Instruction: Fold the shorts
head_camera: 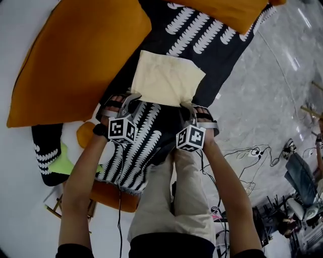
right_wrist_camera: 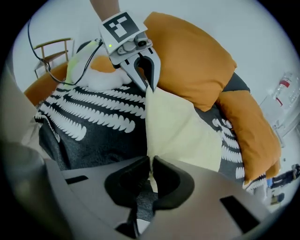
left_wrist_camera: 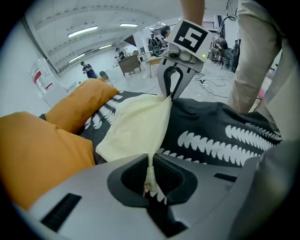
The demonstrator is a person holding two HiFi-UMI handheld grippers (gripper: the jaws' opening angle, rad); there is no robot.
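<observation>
The pale cream shorts [head_camera: 166, 78] lie flat on a black blanket with white markings [head_camera: 202, 35]. Each gripper holds one near corner of them. In the head view my left gripper [head_camera: 133, 97] is at the near left corner and my right gripper [head_camera: 188, 106] at the near right corner. The left gripper view shows a pinched fold of the shorts [left_wrist_camera: 136, 126] running into my shut left gripper [left_wrist_camera: 150, 183], with the right gripper [left_wrist_camera: 171, 92] across from it. In the right gripper view my right gripper [right_wrist_camera: 150, 172] is shut on the shorts [right_wrist_camera: 180, 129], and the left gripper [right_wrist_camera: 147, 78] grips the far corner.
A large orange cushion [head_camera: 75, 55] lies left of the shorts and a second one [head_camera: 227, 12] at the far right. The blanket hangs over the near edge [head_camera: 128, 161]. The person's beige trousers [head_camera: 176, 201], floor cables [head_camera: 250, 156] and a chair [head_camera: 58, 206] are below.
</observation>
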